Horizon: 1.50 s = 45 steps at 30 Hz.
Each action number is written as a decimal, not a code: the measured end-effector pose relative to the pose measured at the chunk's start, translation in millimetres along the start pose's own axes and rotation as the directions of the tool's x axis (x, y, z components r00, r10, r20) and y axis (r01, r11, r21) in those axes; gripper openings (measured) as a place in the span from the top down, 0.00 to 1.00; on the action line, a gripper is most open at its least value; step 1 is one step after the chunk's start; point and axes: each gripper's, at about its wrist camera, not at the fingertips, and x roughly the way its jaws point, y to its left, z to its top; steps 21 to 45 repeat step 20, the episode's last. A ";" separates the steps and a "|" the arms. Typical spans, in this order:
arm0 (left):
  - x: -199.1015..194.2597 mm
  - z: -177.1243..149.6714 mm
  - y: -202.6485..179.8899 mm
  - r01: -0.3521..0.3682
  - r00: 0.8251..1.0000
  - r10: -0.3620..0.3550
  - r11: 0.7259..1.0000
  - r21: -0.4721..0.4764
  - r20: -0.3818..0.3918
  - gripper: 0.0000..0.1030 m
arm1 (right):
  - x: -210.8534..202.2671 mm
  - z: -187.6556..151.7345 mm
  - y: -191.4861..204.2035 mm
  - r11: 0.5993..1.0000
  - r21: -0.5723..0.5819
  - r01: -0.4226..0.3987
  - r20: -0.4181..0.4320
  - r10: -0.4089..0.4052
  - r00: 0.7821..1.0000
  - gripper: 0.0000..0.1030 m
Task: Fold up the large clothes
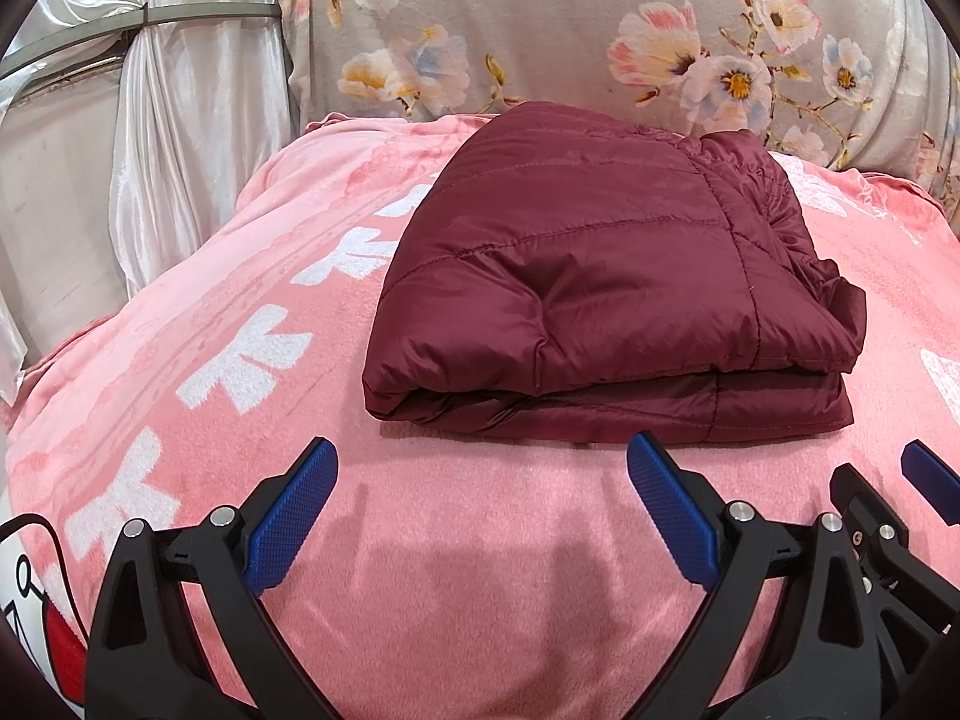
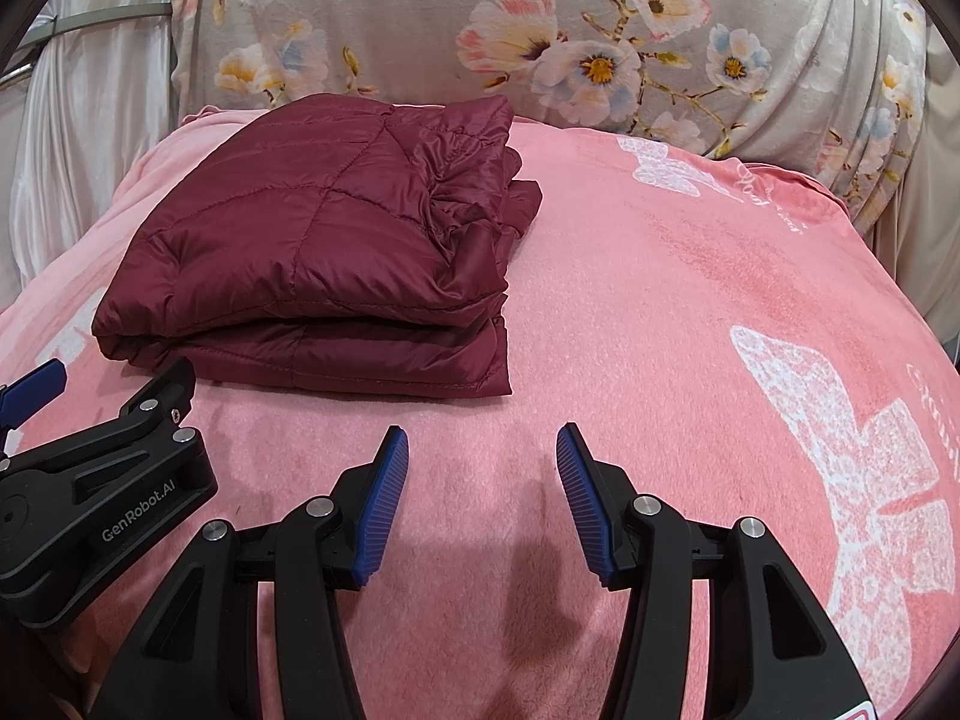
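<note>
Left wrist view: my left hand-held gripper stands wide open with nothing between its blue pads, above the pink fleece blanket. The folded maroon quilted puffer jacket lies just ahead. My right hand-held gripper is likewise parted and empty, the jacket ahead to its left.

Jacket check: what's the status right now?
Left tool and right tool open, empty. Maroon jacket folded on pink blanket. Nothing in the way.

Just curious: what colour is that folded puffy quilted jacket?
Dark maroon folded puffy quilted jacket, clearest in the left wrist view.
</note>
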 end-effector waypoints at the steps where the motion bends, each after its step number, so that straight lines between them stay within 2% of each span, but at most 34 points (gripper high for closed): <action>1: 0.1 0.0 0.3 0.000 1.000 0.000 1.000 -0.001 0.000 0.08 | -0.1 0.0 0.0 1.000 0.000 0.000 0.001 0.000 1.000 0.50; 45: -3.6 -2.2 -4.3 -0.003 1.000 0.003 1.000 0.007 0.013 0.08 | 0.0 -0.2 -0.1 1.000 -0.001 0.001 0.000 -0.001 1.000 0.50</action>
